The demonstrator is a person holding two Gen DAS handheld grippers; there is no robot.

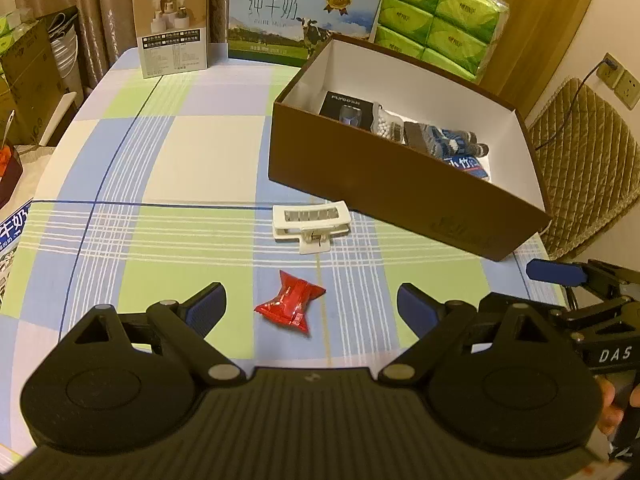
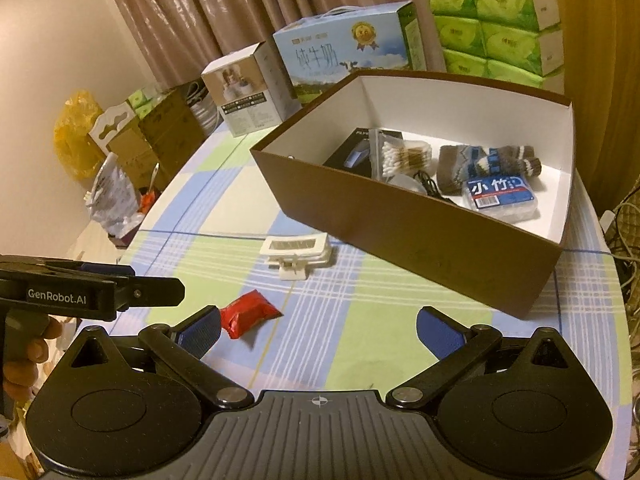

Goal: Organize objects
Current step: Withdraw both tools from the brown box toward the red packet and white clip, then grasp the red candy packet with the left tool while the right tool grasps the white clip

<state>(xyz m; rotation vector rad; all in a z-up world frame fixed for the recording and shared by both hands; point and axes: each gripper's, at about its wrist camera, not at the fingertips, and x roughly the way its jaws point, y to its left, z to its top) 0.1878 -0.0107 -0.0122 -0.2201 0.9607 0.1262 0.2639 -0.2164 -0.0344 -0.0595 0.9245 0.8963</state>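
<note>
Dim room with brown curtains (image 2: 192,8) behind a table in a blue, green and white checked tablecloth (image 1: 168,152). The red snack packet (image 1: 291,305) lies on the cloth near the front edge, right between the spread fingers of the left gripper (image 1: 311,307), which hangs just above it with the jaws wide apart and nothing in them. From the right wrist camera the same packet (image 2: 249,313) sits just beside the left blue pad of the right gripper (image 2: 319,333), also spread wide and holding nothing, off to the packet's right. A bit further back, close to the packet but not touching, is a white hair claw clip (image 1: 310,226), lying flat just in front of the brown cardboard box (image 1: 384,196).

The box is open, white inside, toward the right side of the tabletop. In it: a black product box (image 2: 362,152), a pack of cotton swabs (image 2: 404,156), striped knit socks (image 2: 492,164) and a small blue-labelled pack (image 2: 500,196).

Along the far edge stand a small beige carton (image 1: 174,24), a blue milk carton with a cow on it (image 1: 304,16) and a stack of green tissue packs (image 1: 444,16). A hand (image 2: 24,356) grips the left tool's handle
</note>
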